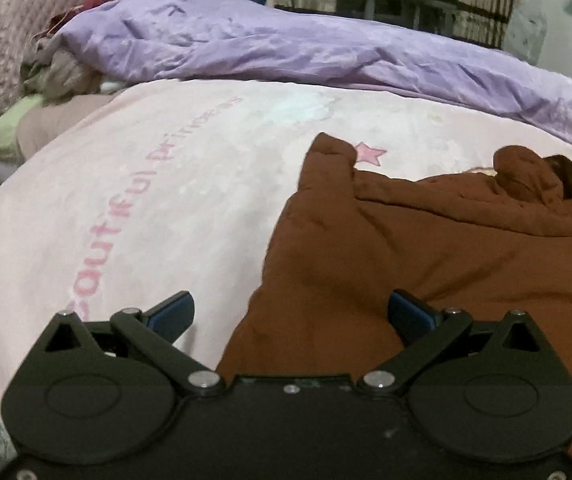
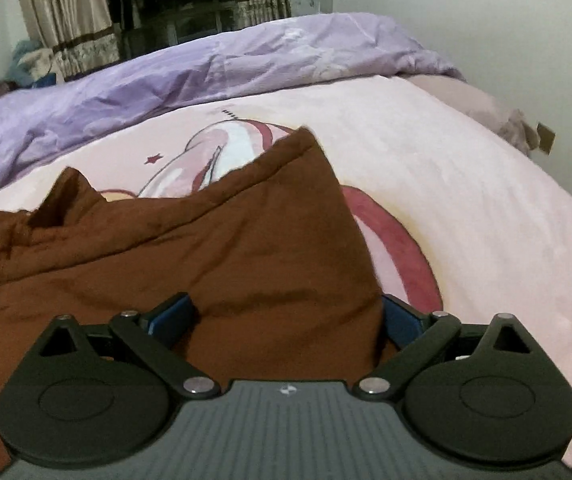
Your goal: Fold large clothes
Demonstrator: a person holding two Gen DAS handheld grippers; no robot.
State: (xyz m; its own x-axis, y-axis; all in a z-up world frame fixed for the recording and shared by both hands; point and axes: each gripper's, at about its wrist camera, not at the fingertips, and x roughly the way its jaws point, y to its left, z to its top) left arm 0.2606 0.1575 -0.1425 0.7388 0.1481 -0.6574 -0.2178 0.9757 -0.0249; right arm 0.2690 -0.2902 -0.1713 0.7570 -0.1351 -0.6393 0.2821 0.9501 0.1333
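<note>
A large brown padded garment (image 1: 426, 248) lies spread on a pink printed bedsheet (image 1: 133, 184). In the left wrist view my left gripper (image 1: 290, 314) is open, low over the garment's left edge, with one blue pad over the sheet and the other over the brown cloth. In the right wrist view the same brown garment (image 2: 213, 256) rises to a peak in front. My right gripper (image 2: 286, 316) is open with the garment's right edge lying between its blue fingers (image 2: 173, 318). Neither gripper pinches the cloth.
A crumpled lilac duvet (image 1: 269, 48) runs along the far side of the bed. A quilted pillow (image 1: 1, 52) and a heap of clothes (image 1: 61, 68) sit at the far left. Curtains and a dark window (image 2: 173, 4) stand behind. The pink sheet (image 2: 466, 184) extends right of the garment.
</note>
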